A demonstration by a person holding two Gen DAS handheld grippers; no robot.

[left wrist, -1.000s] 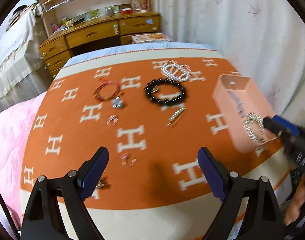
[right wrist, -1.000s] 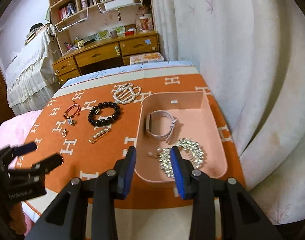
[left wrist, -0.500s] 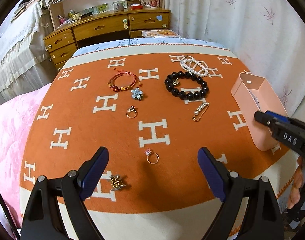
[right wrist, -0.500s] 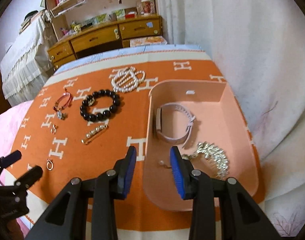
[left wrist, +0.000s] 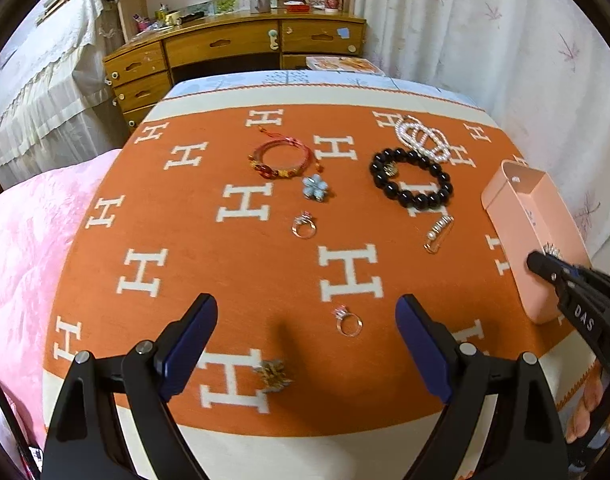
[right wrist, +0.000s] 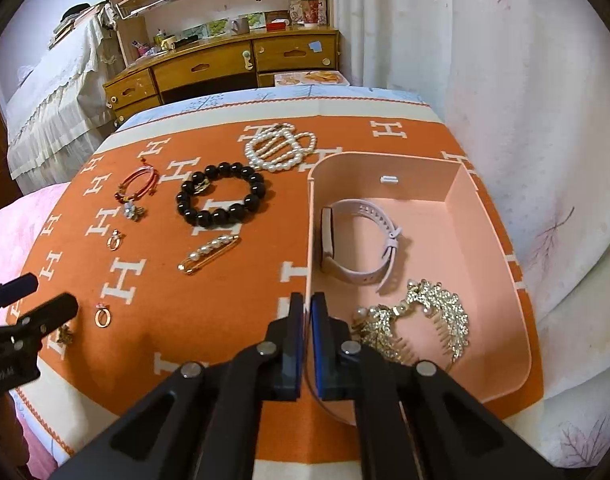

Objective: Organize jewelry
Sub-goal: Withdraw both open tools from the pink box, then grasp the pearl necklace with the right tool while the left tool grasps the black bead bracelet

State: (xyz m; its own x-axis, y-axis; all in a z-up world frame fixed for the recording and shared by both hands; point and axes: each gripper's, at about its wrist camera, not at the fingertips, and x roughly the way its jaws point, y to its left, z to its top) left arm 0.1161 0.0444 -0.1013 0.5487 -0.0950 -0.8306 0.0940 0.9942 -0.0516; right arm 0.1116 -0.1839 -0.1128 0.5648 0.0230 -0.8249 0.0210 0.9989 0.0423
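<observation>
A pink tray (right wrist: 481,200) sits on the right of an orange H-patterned cloth (left wrist: 265,264). It holds a pale watch (right wrist: 361,240) and a sparkly hair comb (right wrist: 425,320). My right gripper (right wrist: 307,312) is shut on the tray's near left wall (right wrist: 309,240); it also shows in the left wrist view (left wrist: 545,268). My left gripper (left wrist: 305,328) is open and empty above the cloth's front. A ring (left wrist: 349,322) lies between its fingers and a gold brooch (left wrist: 273,374) just below. Loose on the cloth are a black bead bracelet (left wrist: 411,180), a pearl bracelet (left wrist: 423,140), a red cord bracelet (left wrist: 281,156), a blue flower (left wrist: 315,188), a second ring (left wrist: 304,226) and a pearl pin (left wrist: 439,234).
A pink blanket (left wrist: 21,248) lies left of the cloth. A wooden desk with drawers (left wrist: 225,52) stands behind the table. White curtains (left wrist: 505,40) hang close on the right. The cloth's front edge is just below my grippers.
My right gripper has closed onto the tray's left wall after moving left and closer. My left gripper has stayed open, its view steadying over the front of the cloth.
</observation>
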